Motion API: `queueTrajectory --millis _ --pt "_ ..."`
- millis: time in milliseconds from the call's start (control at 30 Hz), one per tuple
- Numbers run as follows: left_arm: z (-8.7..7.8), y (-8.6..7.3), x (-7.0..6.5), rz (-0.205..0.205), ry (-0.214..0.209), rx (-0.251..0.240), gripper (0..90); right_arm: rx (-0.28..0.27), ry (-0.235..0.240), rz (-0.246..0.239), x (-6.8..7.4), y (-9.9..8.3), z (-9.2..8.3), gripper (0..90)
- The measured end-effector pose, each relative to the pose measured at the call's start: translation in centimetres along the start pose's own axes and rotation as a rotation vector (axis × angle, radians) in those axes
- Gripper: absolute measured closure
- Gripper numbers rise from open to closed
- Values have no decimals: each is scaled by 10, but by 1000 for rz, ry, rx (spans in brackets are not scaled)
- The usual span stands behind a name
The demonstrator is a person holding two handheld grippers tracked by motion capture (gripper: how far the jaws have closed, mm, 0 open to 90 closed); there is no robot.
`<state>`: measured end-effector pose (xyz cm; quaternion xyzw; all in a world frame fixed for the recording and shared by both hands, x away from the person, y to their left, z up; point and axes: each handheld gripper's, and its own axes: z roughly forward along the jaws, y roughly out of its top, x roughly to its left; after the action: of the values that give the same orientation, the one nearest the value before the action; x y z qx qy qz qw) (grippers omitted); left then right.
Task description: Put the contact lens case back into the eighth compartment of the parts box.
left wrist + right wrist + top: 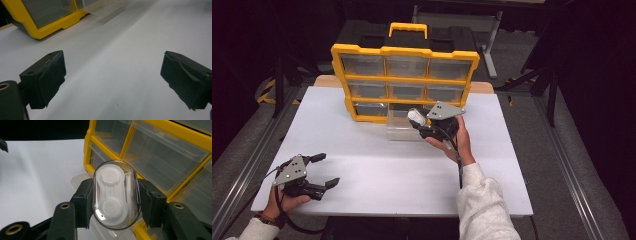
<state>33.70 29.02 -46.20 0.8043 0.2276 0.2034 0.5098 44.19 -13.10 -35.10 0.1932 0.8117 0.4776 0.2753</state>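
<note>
1. The contact lens case [115,195] was an oval clear plastic shell around a white insert with two round wells, one above the other.
2. The right gripper [115,202] pinched it by its long sides, both black pads pressed flat against the clear shell.
3. In the high view the case [415,116] was held just in front of the yellow drawer organizer [362,50], above a clear drawer [399,131] pulled out onto the white table [362,165].
4. The left gripper [323,170] rested near the table's front left corner, its jaws spread wide with nothing between them.
5. The case's lower edge merged with the clear drawer behind it, and glare blurred the shell's rim.
6. The drawers' contents could not be made out through the cloudy fronts.
</note>
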Motion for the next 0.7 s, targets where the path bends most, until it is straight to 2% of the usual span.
queueTrajectory --millis 700 --pt "0 -1 0 -6 -4 -5 74 55 21 24 -9 -5 29 499"
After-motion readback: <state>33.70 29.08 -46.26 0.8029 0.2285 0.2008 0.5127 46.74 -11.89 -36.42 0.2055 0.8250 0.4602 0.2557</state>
